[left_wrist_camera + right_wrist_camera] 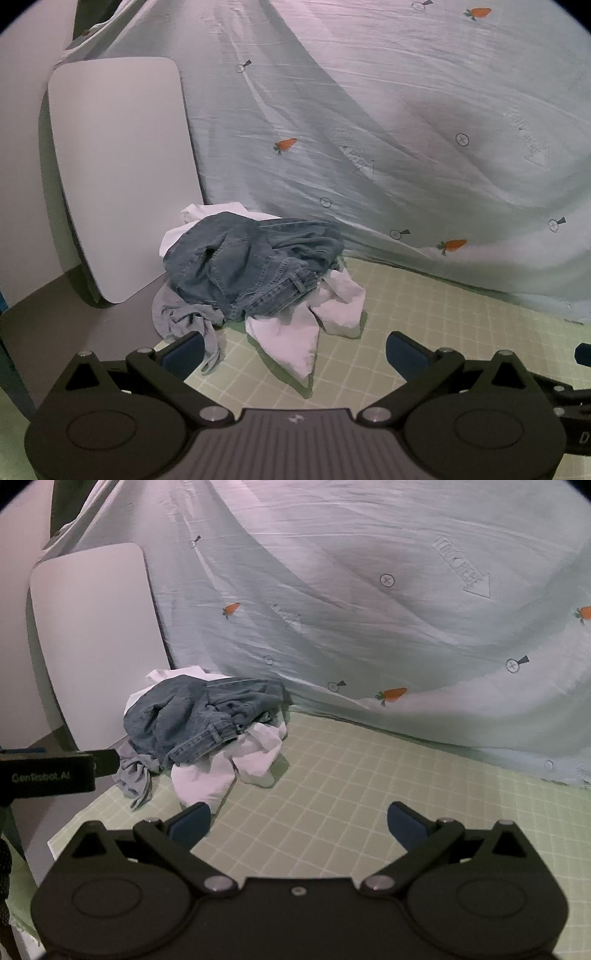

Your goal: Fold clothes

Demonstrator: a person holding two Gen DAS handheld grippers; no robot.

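Ahead and left of both wide-open, empty grippers, left gripper (295,354) nearer than right gripper (298,823), lies the crumpled clothes heap (251,266).

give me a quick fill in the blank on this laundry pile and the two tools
1. The garment on top of the pile is a pair of blue denim ____.
2. The left tool and right tool both have jaws that are ____.
3. The green mat under the clothes has a ____ pattern.
4. The backdrop sheet is printed with small orange ____.

Missing words: jeans; open; grid; carrots
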